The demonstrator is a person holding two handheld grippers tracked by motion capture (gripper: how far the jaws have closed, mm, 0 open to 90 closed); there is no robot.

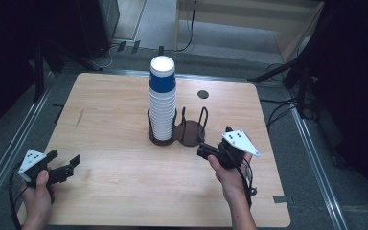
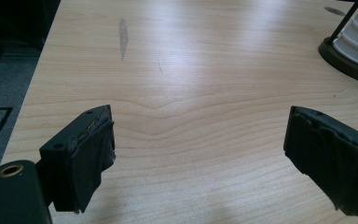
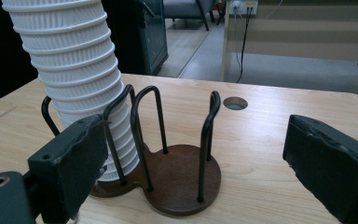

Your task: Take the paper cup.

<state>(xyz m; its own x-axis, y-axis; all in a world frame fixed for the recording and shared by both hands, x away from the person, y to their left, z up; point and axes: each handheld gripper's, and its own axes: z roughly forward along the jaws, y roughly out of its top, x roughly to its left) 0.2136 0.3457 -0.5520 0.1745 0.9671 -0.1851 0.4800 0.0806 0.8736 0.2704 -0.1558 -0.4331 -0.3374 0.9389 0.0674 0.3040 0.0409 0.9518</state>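
A tall stack of white ribbed paper cups (image 1: pixel 162 108), topped by a blue cup (image 1: pixel 162 80), stands in the left well of a dark wooden two-well holder (image 1: pixel 192 132) with black wire loops. The right well is bare. My right gripper (image 1: pixel 214 140) hovers just right of the holder, open, with nothing between its jaws. In the right gripper view the cup stack (image 3: pixel 74 84) rises at left, and the bare well (image 3: pixel 182 179) lies ahead of the right gripper (image 3: pixel 191 172). My left gripper (image 1: pixel 65 159) is open near the table's front left corner. The left gripper (image 2: pixel 200 154) faces bare wood.
A round cable hole (image 1: pixel 202 94) is set in the wooden table (image 1: pixel 124 182) behind the holder. A dark streak (image 2: pixel 123 35) marks the left side of the top. Black stands and cables surround the table on the grey floor.
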